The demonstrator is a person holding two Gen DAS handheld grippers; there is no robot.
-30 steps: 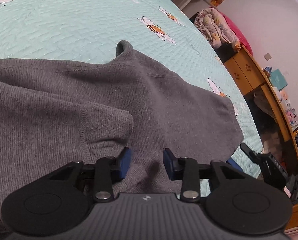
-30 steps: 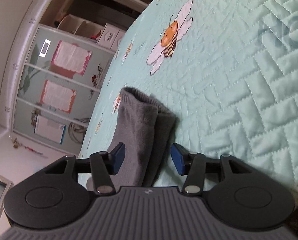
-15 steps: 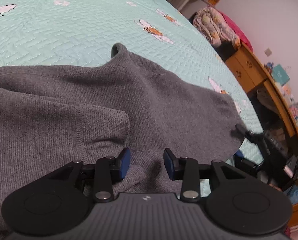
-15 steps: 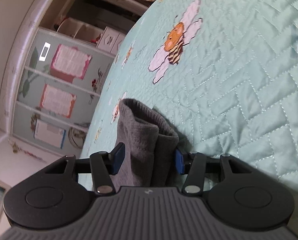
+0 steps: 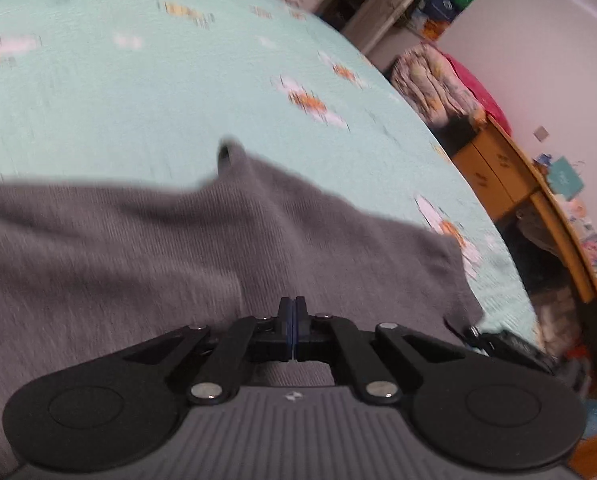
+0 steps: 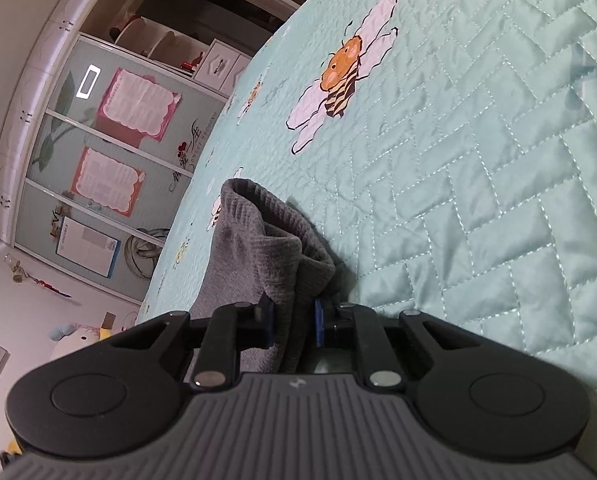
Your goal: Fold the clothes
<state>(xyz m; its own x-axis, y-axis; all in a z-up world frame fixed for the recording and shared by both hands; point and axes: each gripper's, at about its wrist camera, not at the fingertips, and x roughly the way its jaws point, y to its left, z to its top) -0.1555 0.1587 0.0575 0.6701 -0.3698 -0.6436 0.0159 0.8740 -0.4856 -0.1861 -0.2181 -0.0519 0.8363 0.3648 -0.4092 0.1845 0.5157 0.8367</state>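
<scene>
Grey ribbed-knit sweater (image 5: pixel 146 248) flat on mint quilted bee-print bedspread (image 5: pixel 138 92). Left gripper (image 5: pixel 293 312) fully clenched over it; right gripper (image 6: pixel 294 326), jaws just closing, pinching bunched sleeve cuff (image 6: pixel 266 248).

Little legible text. Right wrist view: wardrobe door (image 6: pixel 110 184) with decorative calligraphy decal (image 6: pixel 188 156), Chinese characters plus small Latin script, not readable. "LOVE"-like letters (image 6: pixel 56 220) low on same door, partly cut off. Three pinned sheets on door: pink-framed paper (image 6: pixel 138 104), orange-framed paper (image 6: pixel 106 178), blue-edged paper (image 6: pixel 86 246), all print too small to read. Small logo mark on gripper housing (image 6: pixel 296 383), no letters. Left wrist view: blurred, teal bag (image 5: pixel 564 180) on desk with unreadable mark. No numbers, no brands readable.
</scene>
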